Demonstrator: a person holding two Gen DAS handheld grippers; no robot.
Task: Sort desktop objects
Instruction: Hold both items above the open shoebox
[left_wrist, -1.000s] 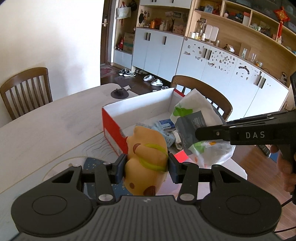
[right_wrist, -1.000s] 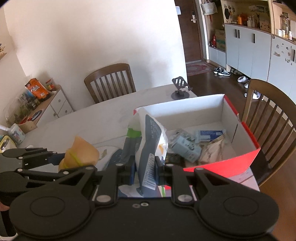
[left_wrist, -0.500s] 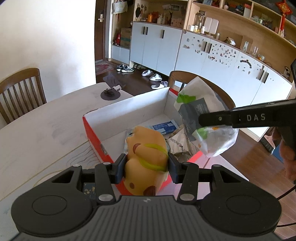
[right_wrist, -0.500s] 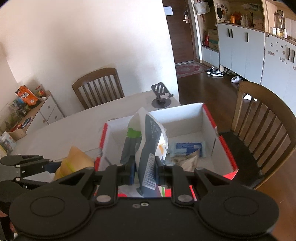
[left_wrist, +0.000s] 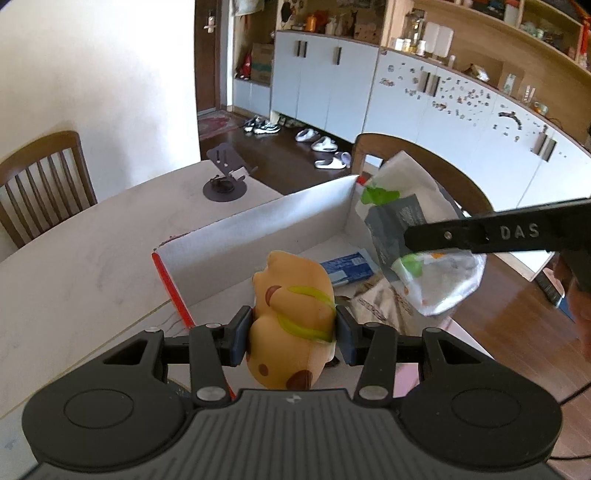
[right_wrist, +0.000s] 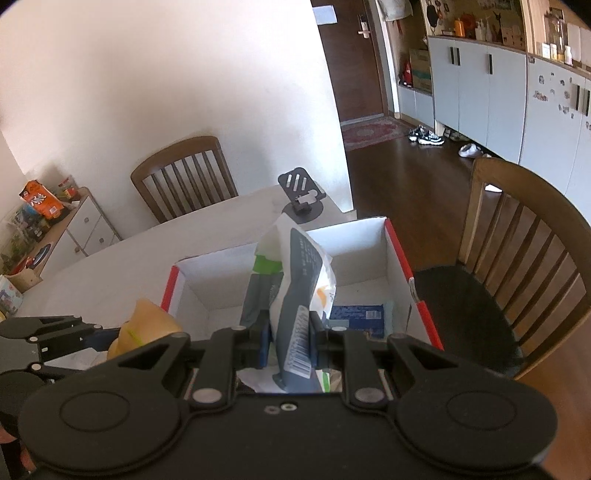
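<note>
Both pairs of jaws are seen pressed onto loads: the left gripper (left_wrist: 293, 334) is closed on a tan plush toy (left_wrist: 291, 317) with a yellow-green band, gripped at both sides, lower centre of the left wrist view; the right gripper (right_wrist: 290, 338) is pinched on a white-grey-green snack bag (right_wrist: 295, 295), held upright at frame centre. Compared with 0.5 s ago, the red-and-white box (left_wrist: 258, 229) is noted lower and nearer in both views, more of its white floor being exposed; both loads are held above its near end. "DAS" is read on the right gripper's finger at the right of the left wrist view. A barcode is seen on the bag; its print is illegible. A blue packet (right_wrist: 356, 314) is recorded lying inside the box.
</note>
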